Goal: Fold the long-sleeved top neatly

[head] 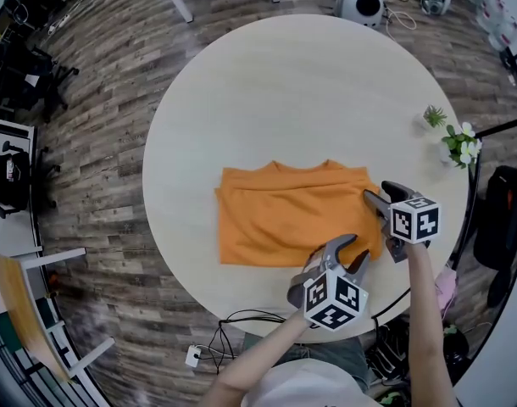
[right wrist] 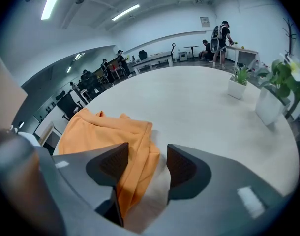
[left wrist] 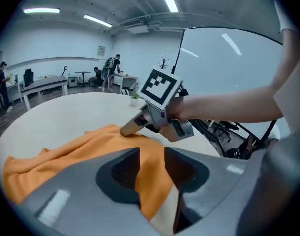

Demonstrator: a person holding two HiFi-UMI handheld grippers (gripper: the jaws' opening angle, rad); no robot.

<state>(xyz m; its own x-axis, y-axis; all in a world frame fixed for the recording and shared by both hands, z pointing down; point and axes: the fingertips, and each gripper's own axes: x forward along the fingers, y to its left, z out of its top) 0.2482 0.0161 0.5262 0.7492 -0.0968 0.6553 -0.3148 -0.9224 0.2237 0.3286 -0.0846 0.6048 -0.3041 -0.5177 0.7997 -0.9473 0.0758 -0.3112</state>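
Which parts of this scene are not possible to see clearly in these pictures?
Head view: the near right corner of the orange top is partly hidden by the left gripper and the right gripper.
Head view: no sleeves show; folded cloth may cover them.
Right gripper view: that gripper's own body cuts off the top's near edge.
Gripper views: the people at the far desks are too small.

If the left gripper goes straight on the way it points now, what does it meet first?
The orange top: its edge lies between the left gripper's open jaws. Just beyond, probably the right gripper, though depth is unclear.
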